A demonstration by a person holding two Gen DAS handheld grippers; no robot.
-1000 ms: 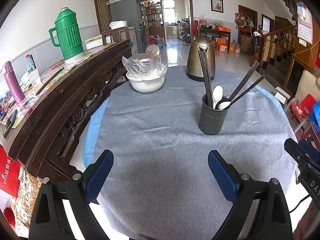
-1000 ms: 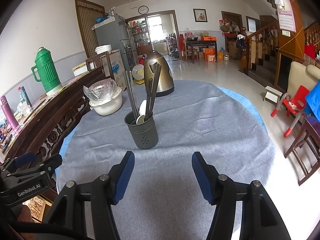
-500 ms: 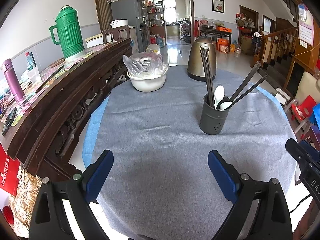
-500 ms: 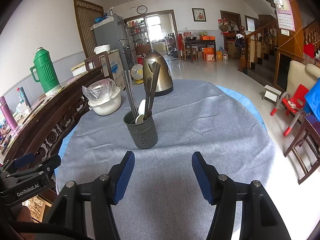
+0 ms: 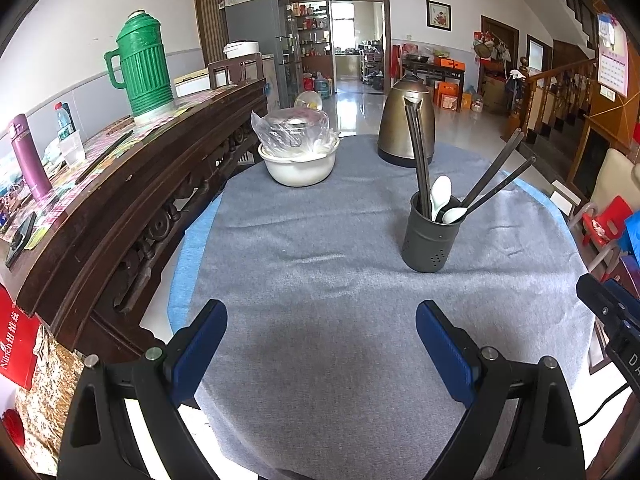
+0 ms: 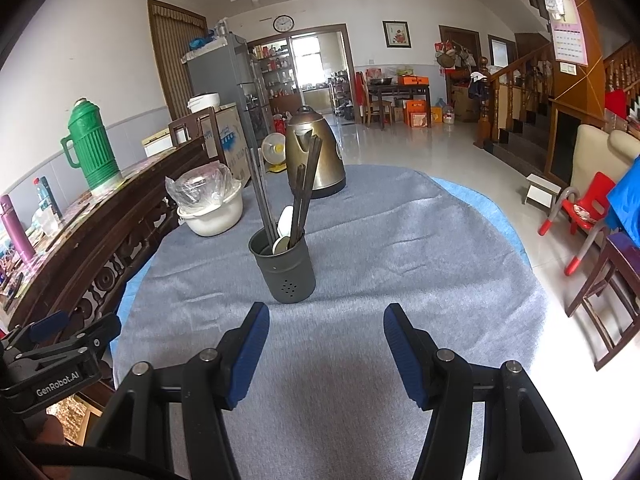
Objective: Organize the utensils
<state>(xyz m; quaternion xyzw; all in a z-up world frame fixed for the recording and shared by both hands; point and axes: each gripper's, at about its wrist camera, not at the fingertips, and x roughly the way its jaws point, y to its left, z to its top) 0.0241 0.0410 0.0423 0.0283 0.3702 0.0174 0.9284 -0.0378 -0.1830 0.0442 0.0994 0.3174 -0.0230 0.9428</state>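
While both tools hang over the bare cloth: nothing is gripped, and the risks lie ahead.
Left gripper [image 5: 320,344]: jaws spread wide at the bottom of the left wrist view, blue pads apart, only grey tablecloth [image 5: 320,248] between them.
Right gripper [image 6: 326,344]: parted too, low centre of the right wrist view, nothing between the pads.
Utensil holder [image 6: 285,270]: dark perforated cup, upright at centre frame in the right view, just above the right gripper's tips; right of centre in the left view.
Contents: dark chopsticks [image 6: 304,188] lean out at angles, white spoons [image 5: 440,196] sit low inside the rim.
Task read: the utensils look already gathered in the cup, so I judge this near its close, or a re-sort about to begin.
Tip-over risk: the cup is narrow and top-heavy with long sticks; a sideways nudge from a pad could topple it and scatter everything.
Snag risk: pulling one chopstick may drag its neighbours or flick a spoon out.
Cloth risk: the wrinkled fabric could bunch under a sliding cup.
Bystanders: kettle [image 6: 316,152] and covered bowl [image 6: 210,208] stand beyond, upper left of the cup, well apart from it but in reach of a falling stick.
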